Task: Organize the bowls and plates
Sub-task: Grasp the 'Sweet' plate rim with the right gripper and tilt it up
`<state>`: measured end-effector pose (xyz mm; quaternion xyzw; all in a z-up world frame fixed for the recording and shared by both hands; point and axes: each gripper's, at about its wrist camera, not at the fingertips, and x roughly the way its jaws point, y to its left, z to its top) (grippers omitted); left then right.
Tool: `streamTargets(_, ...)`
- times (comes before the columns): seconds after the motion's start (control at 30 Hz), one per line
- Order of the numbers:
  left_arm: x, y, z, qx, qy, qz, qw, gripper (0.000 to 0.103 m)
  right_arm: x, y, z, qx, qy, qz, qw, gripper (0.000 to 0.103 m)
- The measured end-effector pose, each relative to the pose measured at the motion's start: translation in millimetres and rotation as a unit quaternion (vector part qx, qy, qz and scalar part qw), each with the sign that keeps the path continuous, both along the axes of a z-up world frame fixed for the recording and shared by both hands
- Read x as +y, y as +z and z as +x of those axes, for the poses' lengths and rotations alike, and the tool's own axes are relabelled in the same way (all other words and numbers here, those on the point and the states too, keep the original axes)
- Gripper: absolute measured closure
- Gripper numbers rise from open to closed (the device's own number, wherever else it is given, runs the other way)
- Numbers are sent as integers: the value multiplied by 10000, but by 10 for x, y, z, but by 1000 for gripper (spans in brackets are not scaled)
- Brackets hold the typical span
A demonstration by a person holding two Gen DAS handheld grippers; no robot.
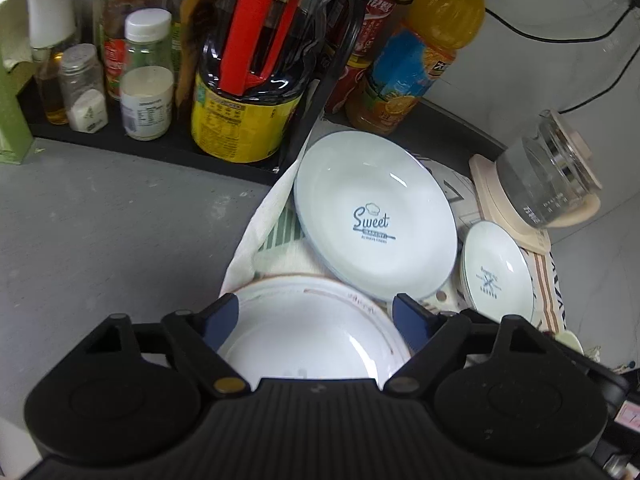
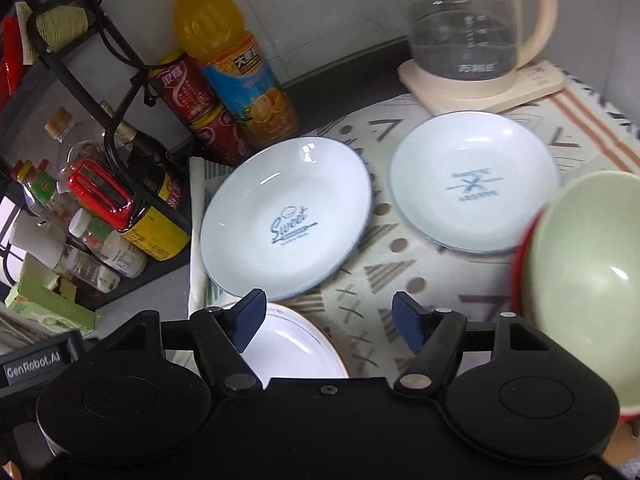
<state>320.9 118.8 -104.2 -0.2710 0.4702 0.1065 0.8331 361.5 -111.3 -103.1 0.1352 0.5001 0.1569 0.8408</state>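
Observation:
A large pale-blue "Sweet" plate (image 1: 374, 216) (image 2: 286, 218) lies on a patterned cloth (image 2: 404, 276). A smaller pale-blue plate (image 1: 496, 272) (image 2: 472, 182) lies to its right. A white plate with a brown rim (image 1: 312, 328) (image 2: 292, 344) lies nearest, under both grippers. A bowl, red outside and green inside (image 2: 584, 276), stands at the right edge of the right wrist view. My left gripper (image 1: 316, 320) is open above the white plate. My right gripper (image 2: 330, 320) is open and empty above the cloth and the white plate's edge.
A black rack (image 1: 160, 148) with sauce and spice bottles stands at the left. An orange juice bottle (image 2: 232, 64) and red cans (image 2: 192, 100) stand behind the plates. A glass kettle (image 2: 468, 20) on a cream base stands at the back right. Grey counter (image 1: 100, 240) lies at the left.

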Motion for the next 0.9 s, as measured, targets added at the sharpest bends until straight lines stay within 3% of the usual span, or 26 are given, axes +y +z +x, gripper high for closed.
streamTargets(0.23, 86, -250, 306, 79, 163, -166, 9997, 33, 75, -286, 294, 326, -111, 54, 9994, 44)
streamTargets(0.33, 110, -374, 432, 151, 197, -250, 9994, 43, 98, -371, 379, 393, -108, 40, 9992, 47)
streamTargets(0.63, 146, -644, 685, 341, 274, -501, 9978, 73, 182, -627, 627, 648, -137, 134, 9977, 70)
streamTargets(0.8, 120, -731, 783, 325, 278, -558, 9975, 78, 182, -737, 705, 722, -206, 289, 9968, 87)
streamTargets(0.9, 135, -792, 810, 379, 340, -616, 9968, 82, 178, -772, 722, 715, -236, 345, 9966, 87)
